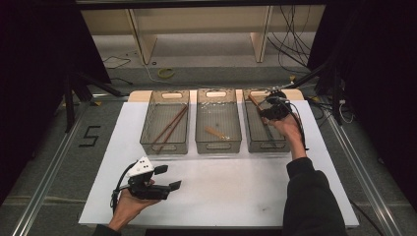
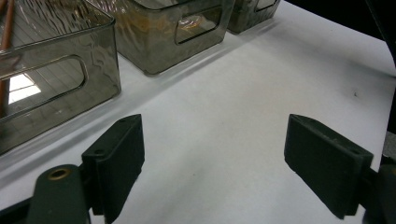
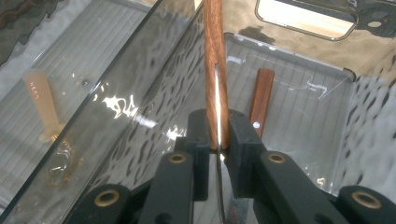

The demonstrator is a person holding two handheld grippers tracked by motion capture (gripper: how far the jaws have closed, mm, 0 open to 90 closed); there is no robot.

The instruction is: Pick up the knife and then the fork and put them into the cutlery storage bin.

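My right gripper [image 1: 272, 111] [image 3: 217, 133] is over the right clear bin [image 1: 283, 144], shut on a knife [image 3: 215, 60] with a brown wooden handle. The handle [image 1: 253, 102] slants toward the bin's far left corner, and the thin metal blade runs back between the jaws. A second wooden handle [image 3: 260, 100] lies on the bin floor just beyond the jaws. My left gripper [image 1: 166, 178] [image 2: 215, 154] rests low over the white table near the front left. It is open, and only bare table shows between its jaws.
Three clear bins stand in a row across the back of the white table [image 1: 231, 187]. The left bin [image 1: 164, 146] holds brown chopsticks [image 1: 169, 125]. The middle bin [image 1: 218, 145] holds a pale wooden utensil [image 1: 216, 132]. Cables lie on the floor beyond.
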